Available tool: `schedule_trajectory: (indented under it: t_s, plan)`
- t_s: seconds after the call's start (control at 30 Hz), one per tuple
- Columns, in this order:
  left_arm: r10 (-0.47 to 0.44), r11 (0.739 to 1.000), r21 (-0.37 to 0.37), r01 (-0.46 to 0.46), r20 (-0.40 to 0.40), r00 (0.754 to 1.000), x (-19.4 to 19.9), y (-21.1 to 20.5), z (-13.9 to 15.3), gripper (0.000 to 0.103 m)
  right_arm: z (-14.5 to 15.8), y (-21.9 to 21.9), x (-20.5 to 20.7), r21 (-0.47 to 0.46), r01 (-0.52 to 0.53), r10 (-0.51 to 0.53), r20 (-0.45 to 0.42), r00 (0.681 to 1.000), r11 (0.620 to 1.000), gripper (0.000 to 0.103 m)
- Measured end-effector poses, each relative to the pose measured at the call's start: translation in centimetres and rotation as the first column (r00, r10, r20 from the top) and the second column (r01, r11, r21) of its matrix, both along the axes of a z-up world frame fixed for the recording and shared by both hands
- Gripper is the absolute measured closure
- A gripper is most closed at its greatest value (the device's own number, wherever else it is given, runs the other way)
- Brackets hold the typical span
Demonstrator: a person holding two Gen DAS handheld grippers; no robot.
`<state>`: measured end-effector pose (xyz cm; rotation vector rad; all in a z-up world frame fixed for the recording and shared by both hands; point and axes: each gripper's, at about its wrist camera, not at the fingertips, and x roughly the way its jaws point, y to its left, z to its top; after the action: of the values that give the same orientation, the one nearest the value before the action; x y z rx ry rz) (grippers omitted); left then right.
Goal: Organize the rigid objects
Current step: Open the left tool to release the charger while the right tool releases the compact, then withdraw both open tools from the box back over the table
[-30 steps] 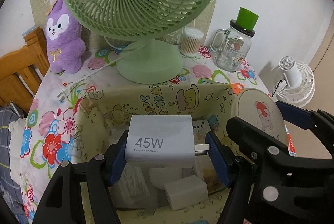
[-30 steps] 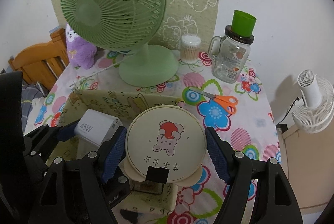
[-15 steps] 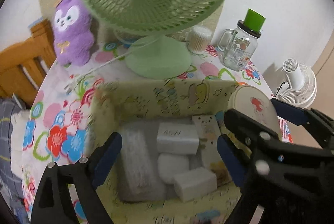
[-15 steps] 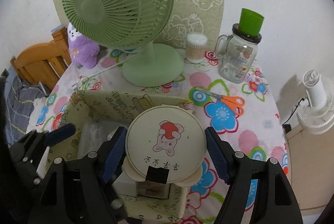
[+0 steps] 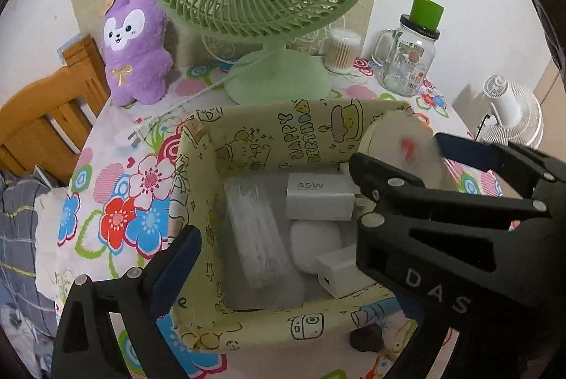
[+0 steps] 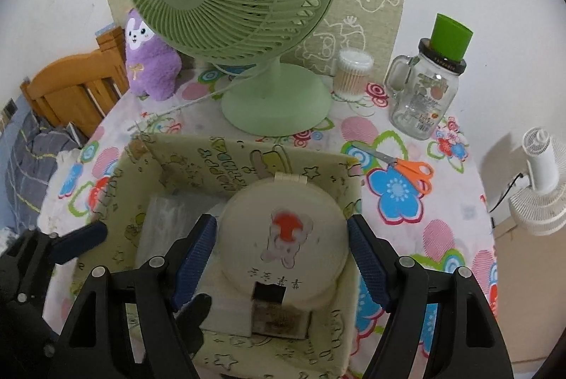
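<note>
Compact [image 6: 283, 237], round cream plastic w/ cartoon lid, sits clamped edge-to-edge in right gripper [image 6: 283, 244], over right side of fabric box [image 6: 247, 163]. Prob. light, stiff, smooth rim so could slip; hinge at far edge, best held across widest part as now. Left gripper [image 5: 272, 258] jaws wide apart, empty, above box's near-left. 45W charger [image 5: 318, 197] lies inside w/ other white bits

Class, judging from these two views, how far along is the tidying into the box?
Done: the 45W charger, a smaller white adapter and a clear packet lie inside the patterned box. In hand: the right gripper holds the round compact over the box; the left gripper is open and empty. Left: the orange scissors lie on the table.
</note>
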<state>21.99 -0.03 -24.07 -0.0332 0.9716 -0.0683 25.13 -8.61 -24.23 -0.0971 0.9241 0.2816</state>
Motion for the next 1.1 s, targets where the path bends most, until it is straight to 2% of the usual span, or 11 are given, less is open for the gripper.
schedule_trajectory:
  t_s: [0.07,0.17,0.4,0.5,0.87,1.1]
  plan:
    - [0.008,1.000,-0.012,-0.008,0.001,1.000,-0.1,0.2,0.0,0.004,0.0,0.2,-0.1,0.010,-0.007,0.008,-0.010,1.000,1.000,0.025]
    - [0.013,1.000,-0.022,-0.013,0.001,1.000,0.0,0.3,0.1,0.004,0.0,0.6,-0.2,-0.027,0.003,-0.003,0.006,1.000,1.000,0.024]
    - [0.008,0.999,-0.037,-0.008,-0.004,1.000,-0.3,0.3,0.2,0.003,0.4,-0.2,-0.9,-0.030,0.036,-0.036,0.013,0.999,0.999,0.010]
    - [-0.002,0.999,-0.047,0.002,0.003,1.000,-0.7,0.4,0.6,0.003,0.8,-0.6,-1.2,-0.016,0.050,-0.049,0.009,0.999,0.999,0.008]
    - [-0.030,0.998,-0.052,0.032,0.045,0.999,-2.8,0.2,3.1,0.001,3.5,-1.2,-4.2,-0.008,0.101,-0.100,0.041,0.994,0.995,0.005]
    - [-0.061,0.998,-0.026,0.063,0.081,0.995,-4.3,0.2,5.1,0.001,5.7,-1.8,-6.2,0.016,0.142,-0.142,0.065,0.988,0.990,0.005]
